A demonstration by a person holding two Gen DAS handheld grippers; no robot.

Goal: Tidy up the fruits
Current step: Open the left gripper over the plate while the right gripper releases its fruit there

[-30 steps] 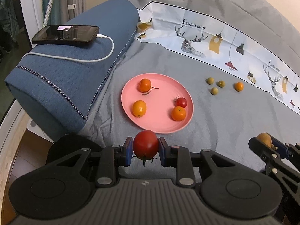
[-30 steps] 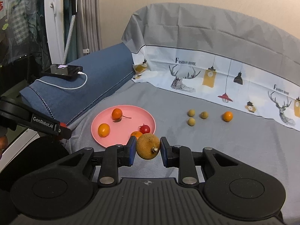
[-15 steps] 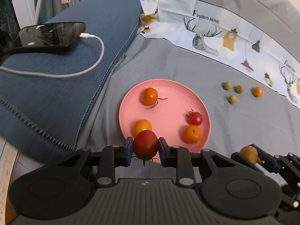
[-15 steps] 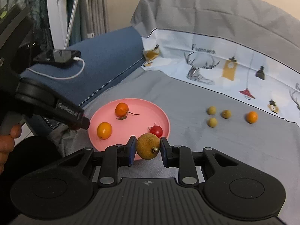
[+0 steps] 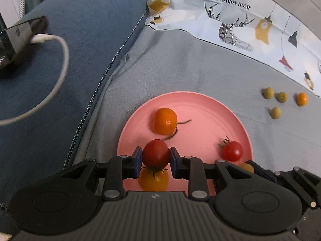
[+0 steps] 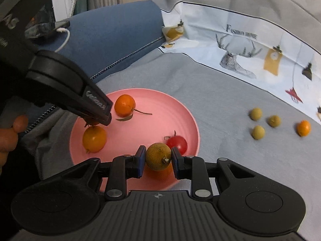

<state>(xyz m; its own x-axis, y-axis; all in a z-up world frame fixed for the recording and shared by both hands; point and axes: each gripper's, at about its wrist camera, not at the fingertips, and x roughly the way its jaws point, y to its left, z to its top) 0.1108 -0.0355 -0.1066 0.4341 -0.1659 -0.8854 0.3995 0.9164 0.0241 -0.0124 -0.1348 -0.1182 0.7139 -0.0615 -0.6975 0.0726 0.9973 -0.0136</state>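
Observation:
My left gripper (image 5: 155, 157) is shut on a red tomato (image 5: 155, 150), low over the near left part of the pink plate (image 5: 200, 98). My right gripper (image 6: 158, 159) is shut on a brownish-yellow round fruit (image 6: 156, 153) above the plate's near edge (image 6: 181, 108). On the plate lie a stemmed orange (image 5: 165, 121), a cherry tomato (image 5: 231, 151) and a yellow-orange fruit (image 6: 94, 138). Another orange fruit (image 6: 160, 173) shows partly under the right fingers. Right of the plate, three small green fruits (image 6: 258, 132) and a small orange one (image 6: 304, 128) lie loose on the grey sheet.
A blue cushion (image 5: 90, 30) rises left of the plate, with a phone (image 5: 14, 38) and its white cable (image 5: 62, 60) on it. White printed fabric (image 5: 250, 20) runs along the back. A person's hand (image 6: 10, 136) shows at the left edge.
Both grippers have come forward and down towards the plate, each still holding its fruit. The plate and cushion now look larger and nearer.

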